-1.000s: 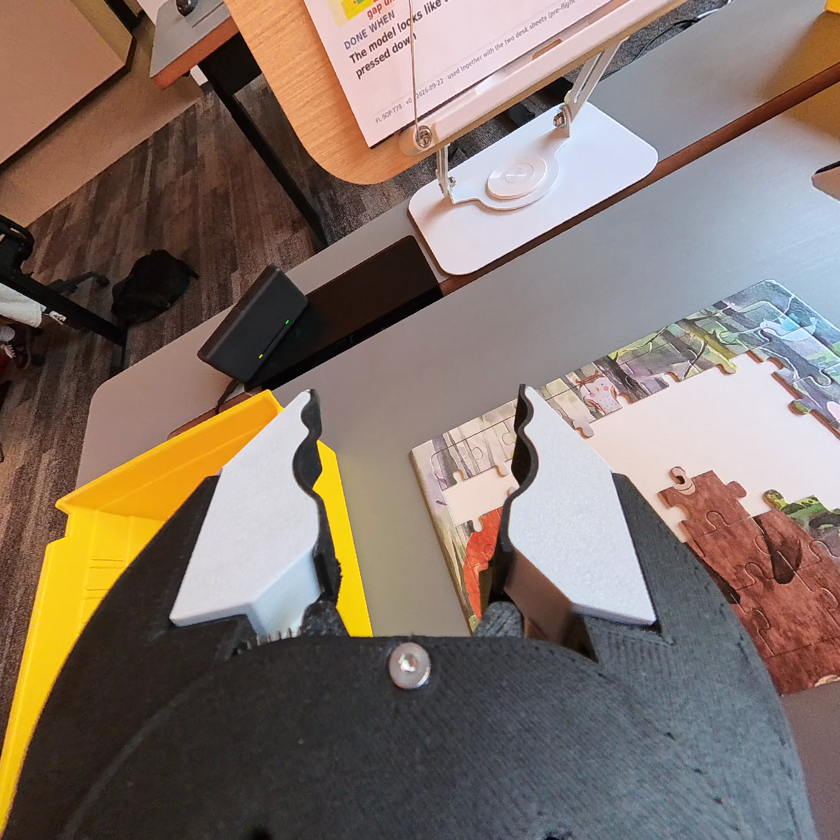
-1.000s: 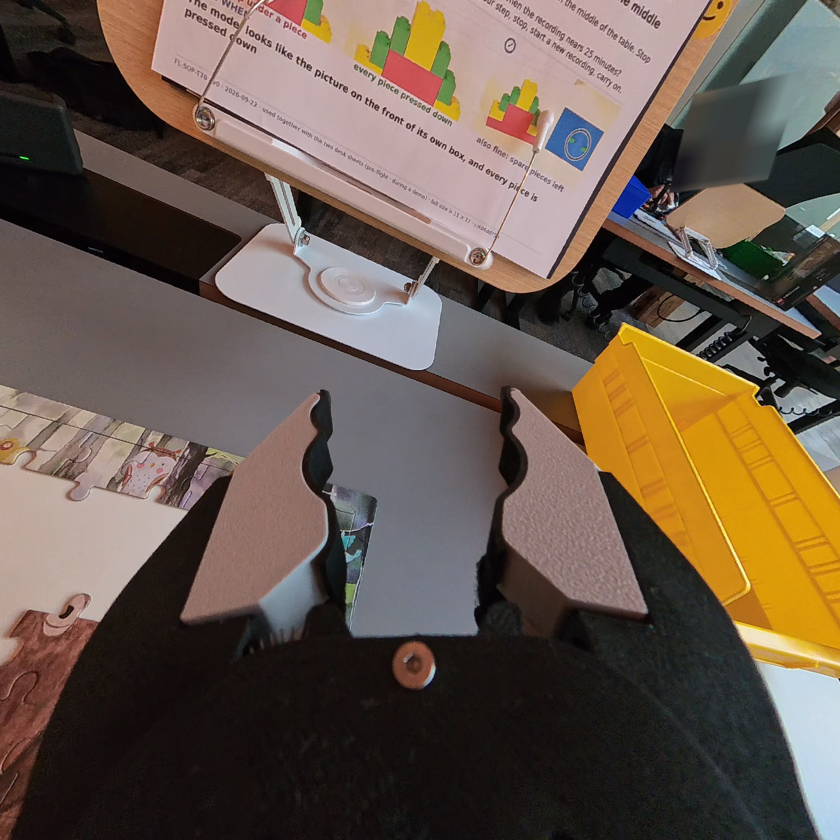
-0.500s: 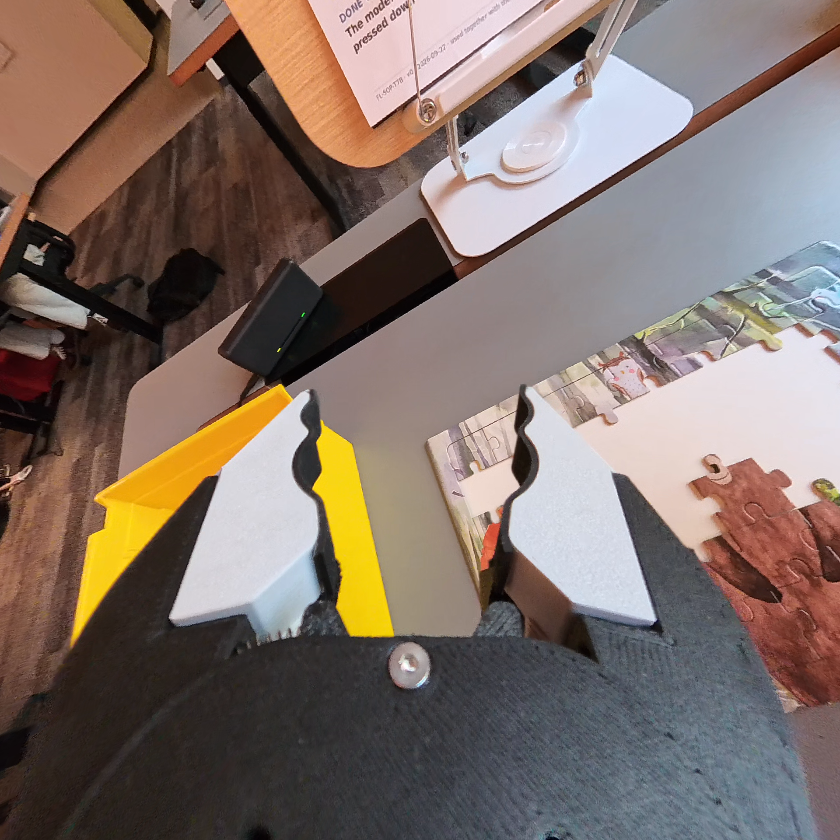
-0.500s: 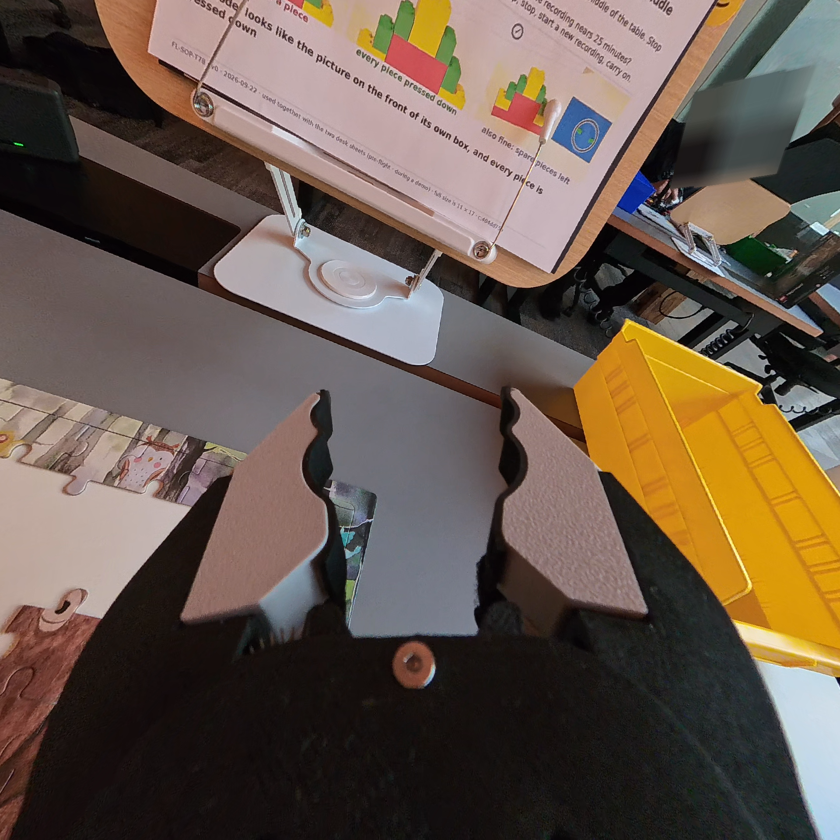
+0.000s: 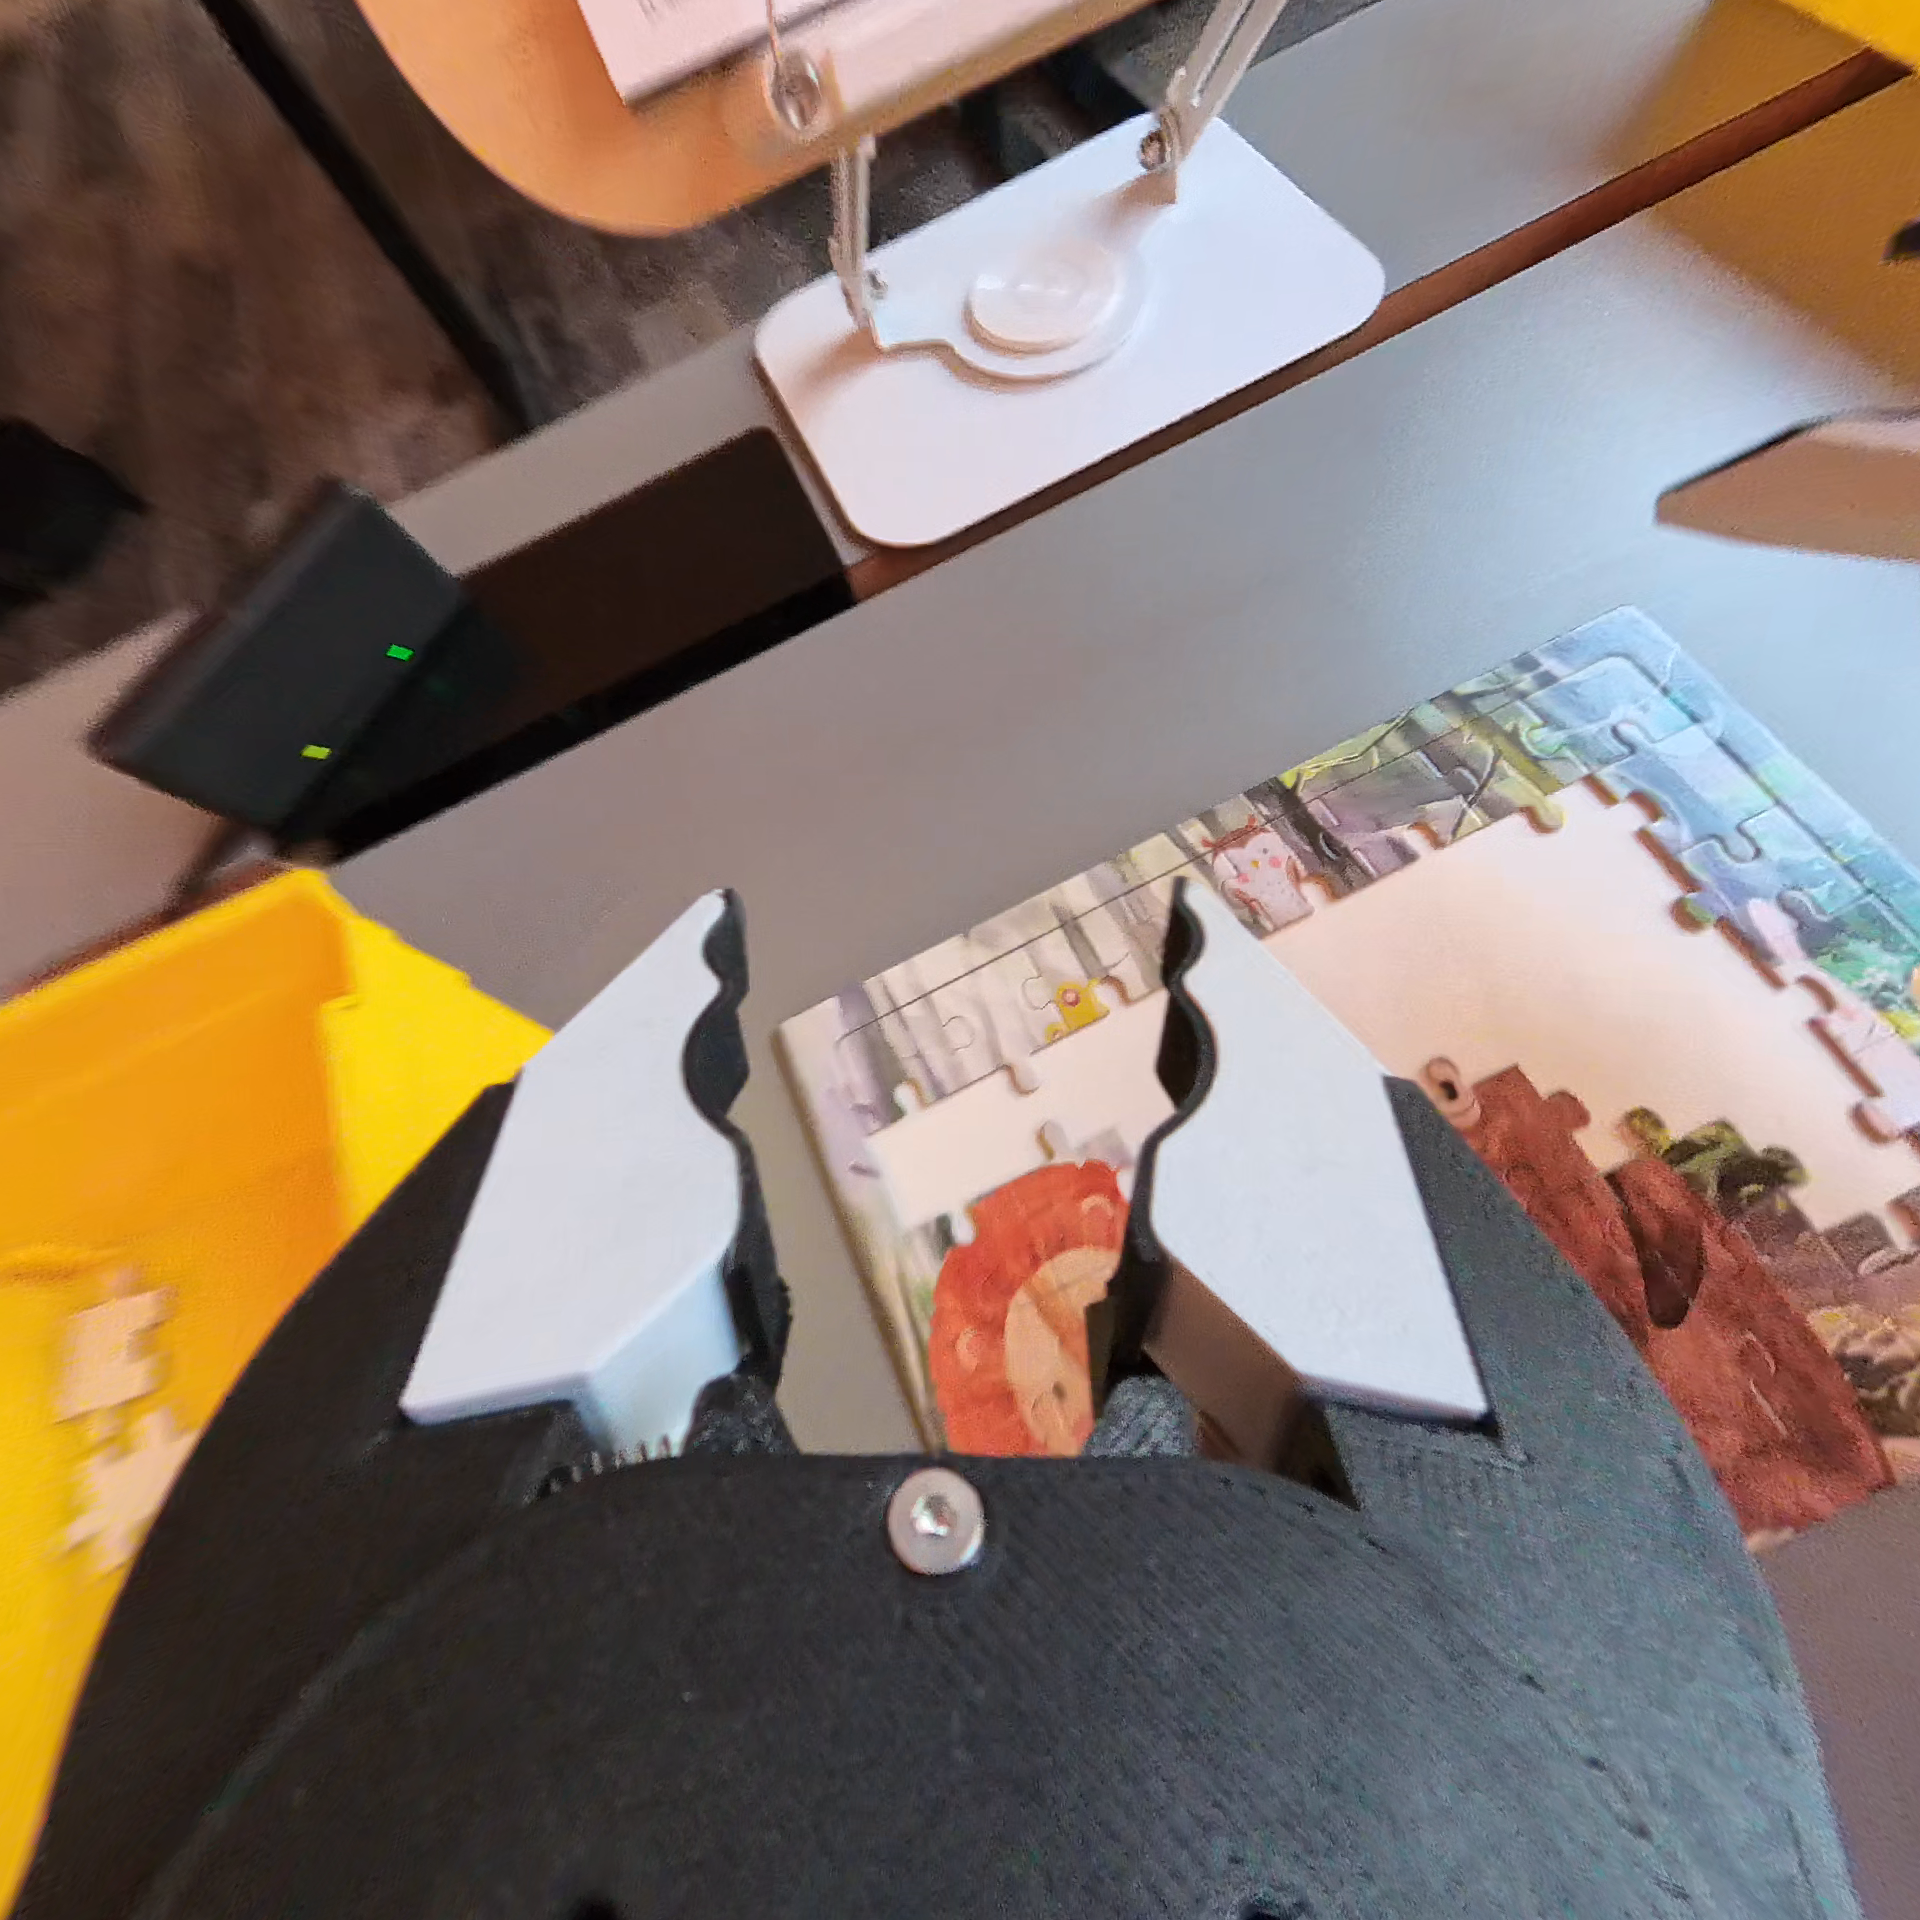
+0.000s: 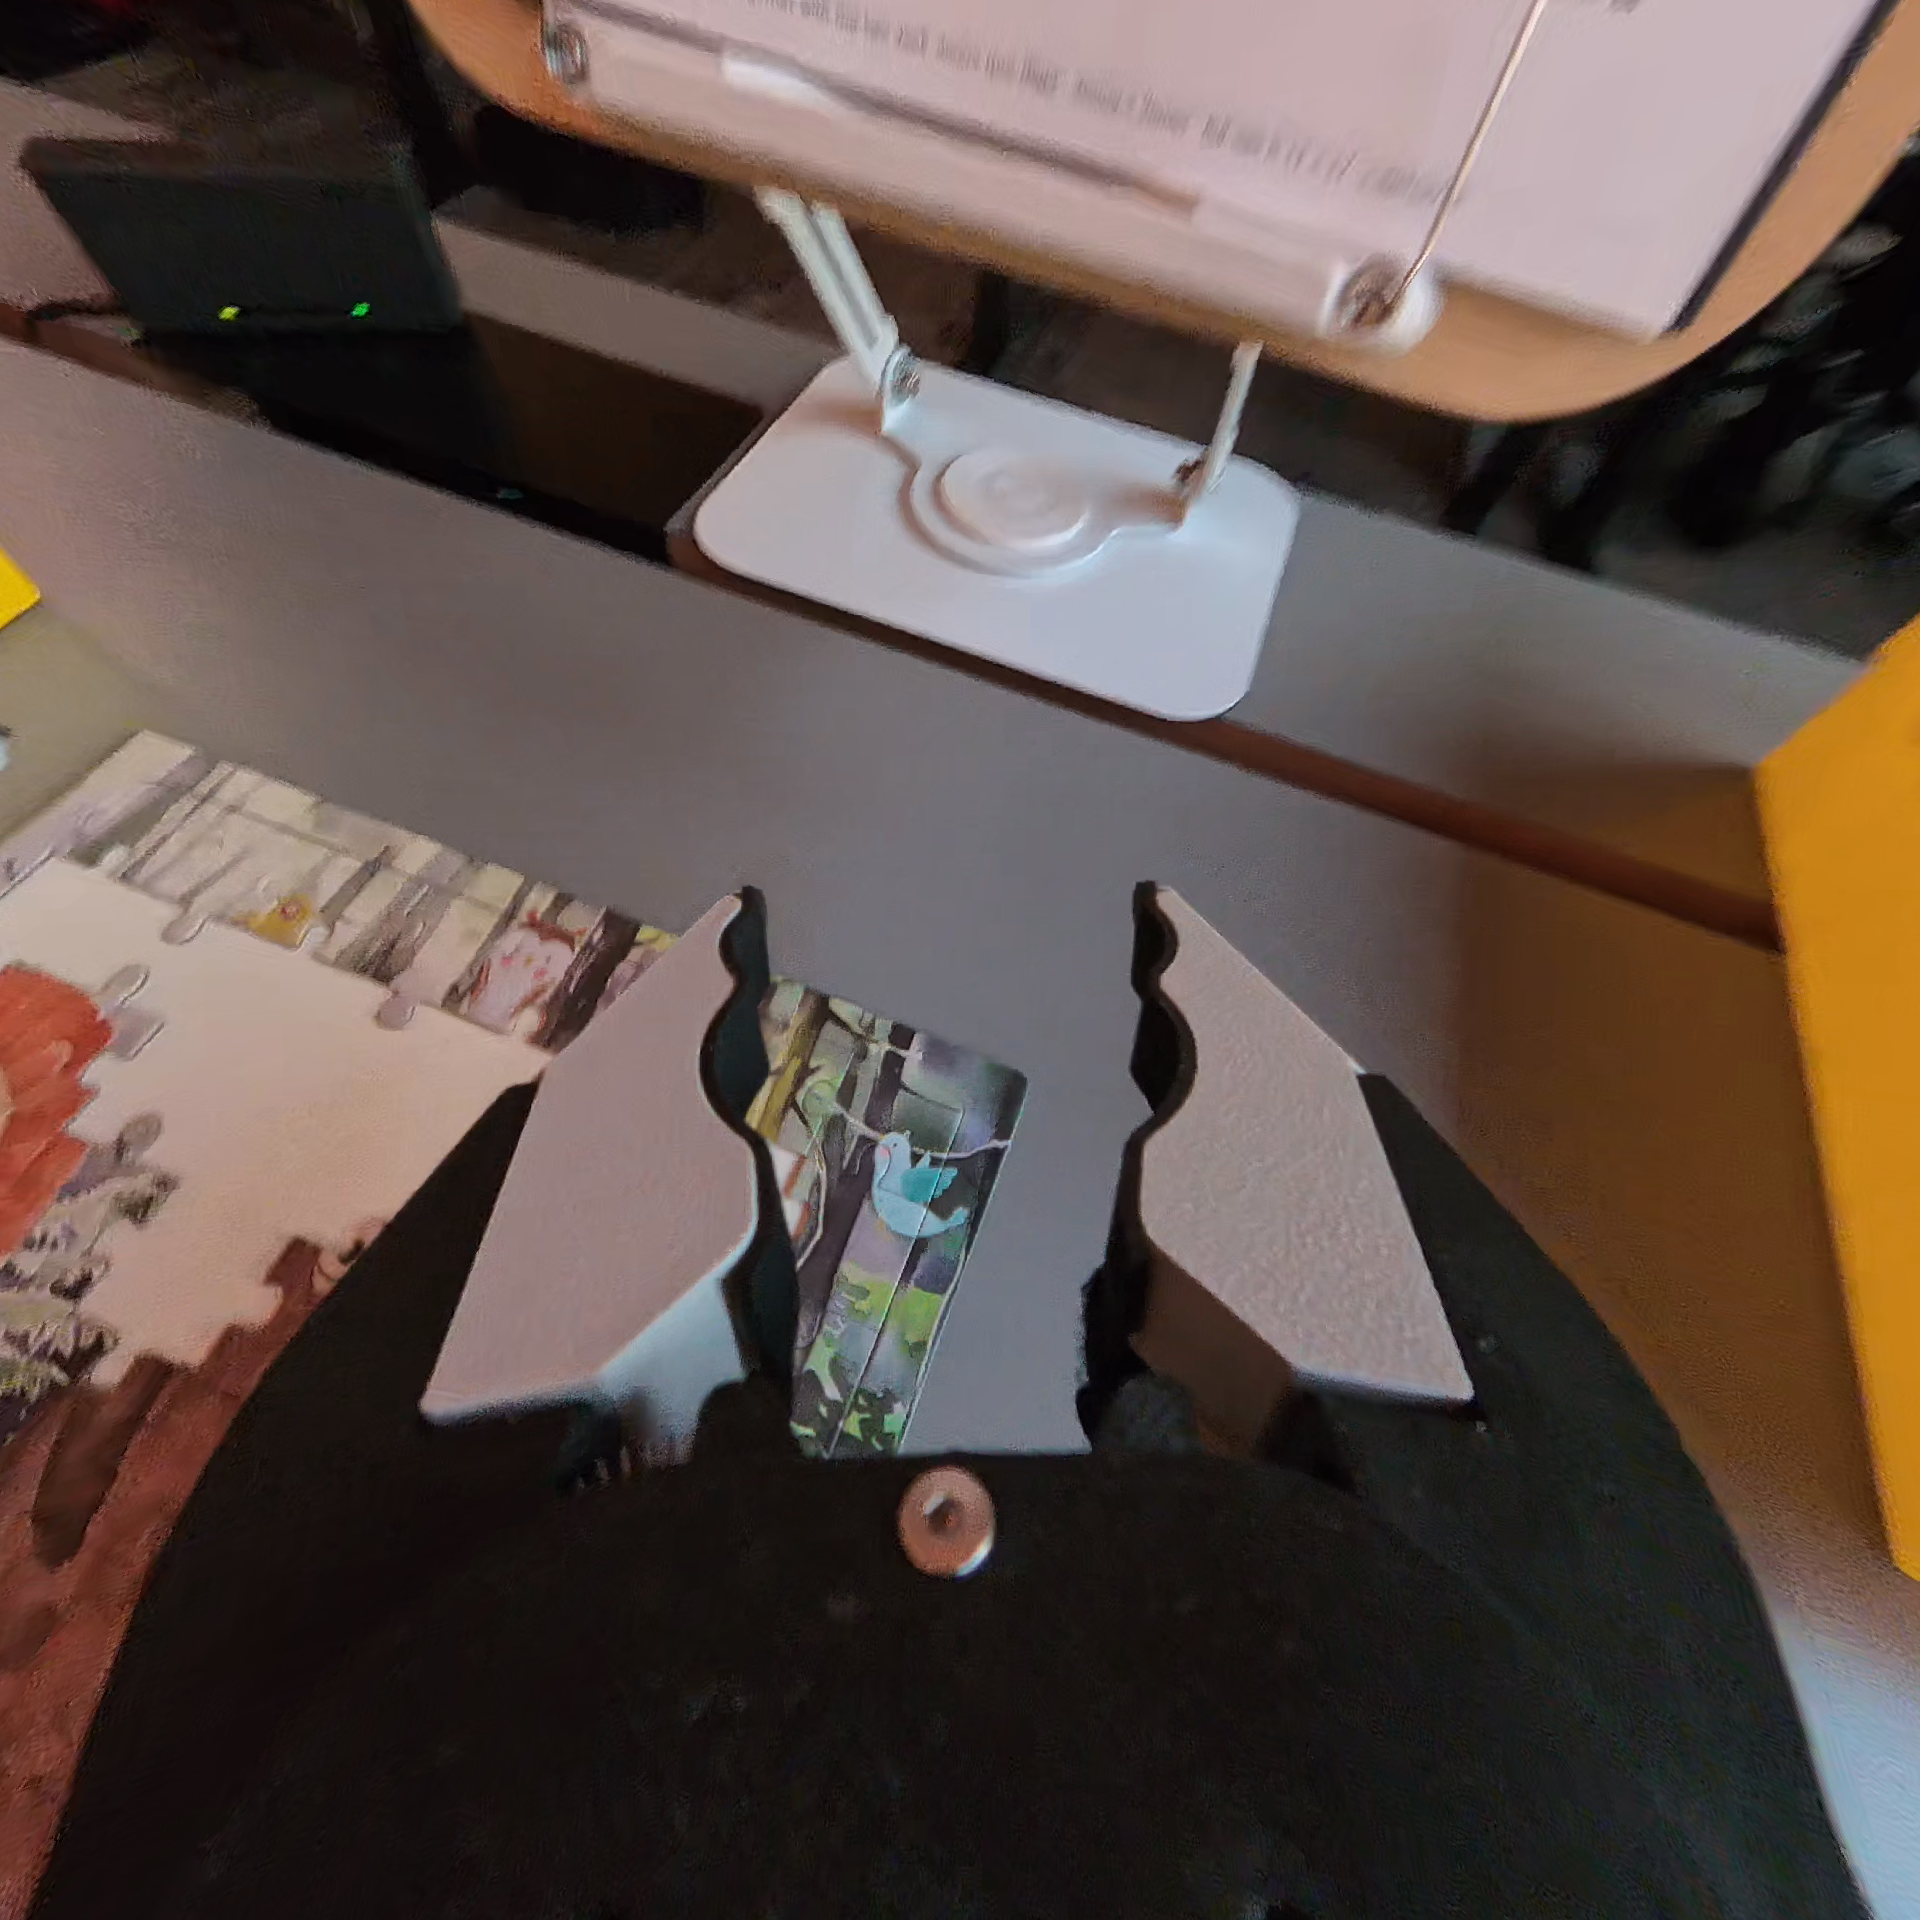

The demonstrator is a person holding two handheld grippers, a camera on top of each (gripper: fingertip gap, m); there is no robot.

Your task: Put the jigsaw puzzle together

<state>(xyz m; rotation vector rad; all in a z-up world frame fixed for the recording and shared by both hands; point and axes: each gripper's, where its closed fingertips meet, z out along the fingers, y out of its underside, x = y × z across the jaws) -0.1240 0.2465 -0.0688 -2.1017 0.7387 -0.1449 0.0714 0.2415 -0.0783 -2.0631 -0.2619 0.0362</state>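
A partly assembled jigsaw puzzle (image 5: 1662,748) lies flat on the grey table (image 5: 1039,727). Its border strip, an orange lion section (image 5: 1029,1299) and brown pieces (image 5: 1683,1247) surround a bare white middle. My left gripper (image 5: 951,914) is open and empty above the puzzle's left edge, with the lion between its fingers. My right gripper (image 6: 945,914) is open and empty over the puzzle's far right corner (image 6: 894,1174), which shows a blue bird. The puzzle (image 6: 312,883) stretches to the left in the right wrist view. One right finger (image 5: 1787,499) shows at the edge of the left wrist view.
A yellow bin (image 5: 156,1091) with pale blurred pieces (image 5: 114,1361) stands left of the puzzle; another yellow bin (image 6: 1849,1039) stands to the right. A document stand's white base (image 5: 1070,322) and a black box with green lights (image 5: 281,665) sit beyond the table's far edge. To reach the orange lion section (image 5: 1029,1299) in a straight line is about 12 cm for my left fingers, about 20 cm for my right.
My left gripper has swung right from the yellow bin over the puzzle's left edge. My right gripper has moved left from the other bin over the puzzle's corner. Both stay open.
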